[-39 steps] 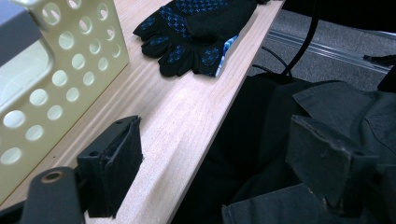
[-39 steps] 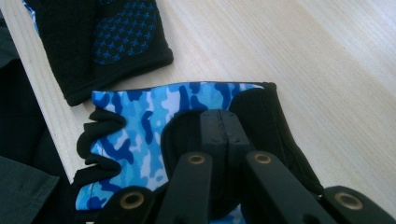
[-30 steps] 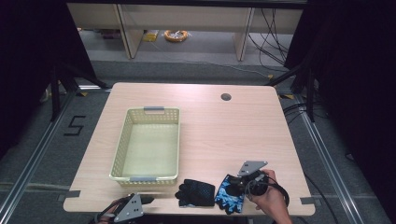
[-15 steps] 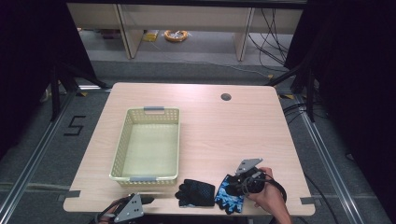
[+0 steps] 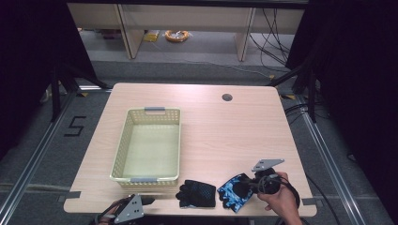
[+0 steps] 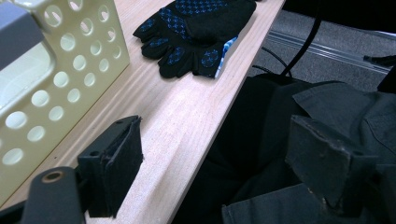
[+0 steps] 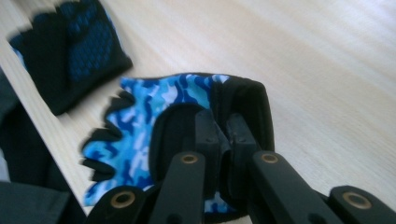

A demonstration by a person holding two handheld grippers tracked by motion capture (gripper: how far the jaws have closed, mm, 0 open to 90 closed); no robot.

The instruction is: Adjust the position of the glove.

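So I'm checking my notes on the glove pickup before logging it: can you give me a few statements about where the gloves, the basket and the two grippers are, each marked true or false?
1. The right gripper is shut on the blue camouflage glove. True.
2. The black glove lies inside the basket. False: it lies on the table, near the front edge beside the basket.
3. The left gripper holds the black glove. False: its jaws stand open with nothing between them, apart from the glove.
4. The basket holds nothing. True.
5. The blue camouflage glove lies at the table's far edge. False: it lies at the near edge.
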